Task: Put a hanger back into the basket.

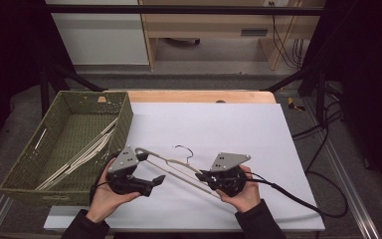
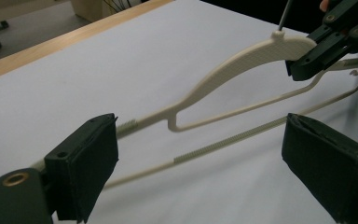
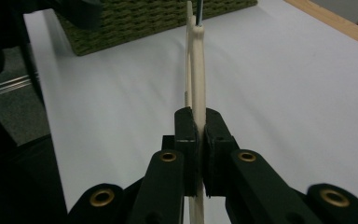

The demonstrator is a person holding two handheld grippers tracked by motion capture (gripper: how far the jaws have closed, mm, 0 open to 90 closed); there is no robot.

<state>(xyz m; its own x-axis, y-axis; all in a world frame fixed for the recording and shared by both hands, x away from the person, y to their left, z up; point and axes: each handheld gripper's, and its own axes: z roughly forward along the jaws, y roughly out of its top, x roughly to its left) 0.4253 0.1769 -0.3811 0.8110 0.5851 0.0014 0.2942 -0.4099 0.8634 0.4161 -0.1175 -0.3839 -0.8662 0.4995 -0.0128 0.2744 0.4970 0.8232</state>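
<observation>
Above the white sheet [image 1: 219,124], right tool [image 1: 203,176] clamps one cream hanger [image 1: 171,167]; left tool [image 1: 153,182] gapes.

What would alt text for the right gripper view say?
The right hand-held gripper is clamped shut on a cream plastic clothes hanger, seen edge-on above a white table sheet. A green woven basket sits beyond.

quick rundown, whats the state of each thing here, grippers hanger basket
right gripper: shut on the hanger's shoulder
left gripper: open, jaws either side of the hanger's end, not clamping
hanger: cream plastic, held above the white sheet, hook pointing away from the person
basket: upright at the table's left, more cream hangers lying inside
</observation>
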